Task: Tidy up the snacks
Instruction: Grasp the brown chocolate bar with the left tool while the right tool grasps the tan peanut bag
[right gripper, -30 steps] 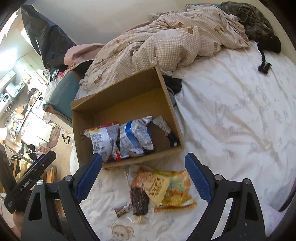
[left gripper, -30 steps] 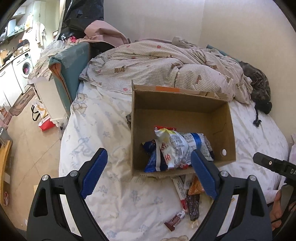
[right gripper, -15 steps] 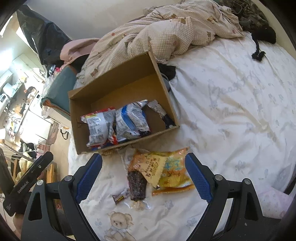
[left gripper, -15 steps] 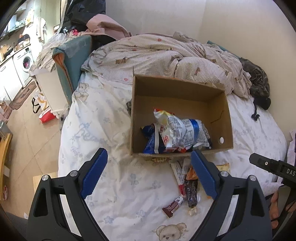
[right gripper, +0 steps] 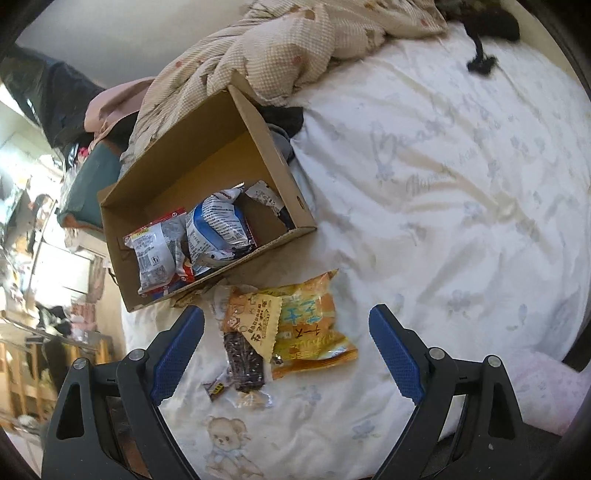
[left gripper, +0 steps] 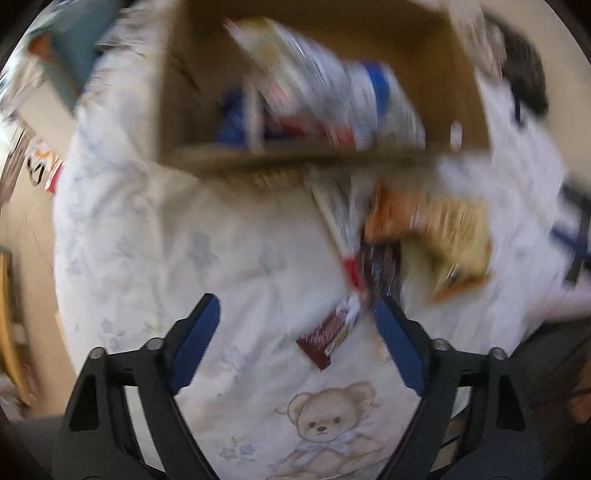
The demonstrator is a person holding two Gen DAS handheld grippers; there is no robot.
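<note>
A cardboard box [right gripper: 207, 147] lies on the bed with several snack bags [right gripper: 218, 229] inside; it also shows blurred in the left wrist view [left gripper: 173, 74]. Loose snacks lie on the sheet in front of it: an orange-yellow bag [right gripper: 306, 325], a dark bar [right gripper: 243, 358] and a small brown chocolate bar [left gripper: 327, 334]. My left gripper [left gripper: 295, 339] is open, low over the sheet, with the chocolate bar between its fingers' line. My right gripper [right gripper: 286, 350] is open and empty above the orange bag and dark bar.
A white sheet with teddy-bear prints [right gripper: 443, 184] covers the bed. A checked duvet [right gripper: 280, 51] is bunched behind the box. Dark clothes [right gripper: 480, 22] lie at the far corner. The bed's left edge drops to a cluttered floor [right gripper: 44, 295].
Both grippers have moved down and forward toward the loose snacks. The left wrist view is now motion-blurred and much closer to the sheet. Both stay open.
</note>
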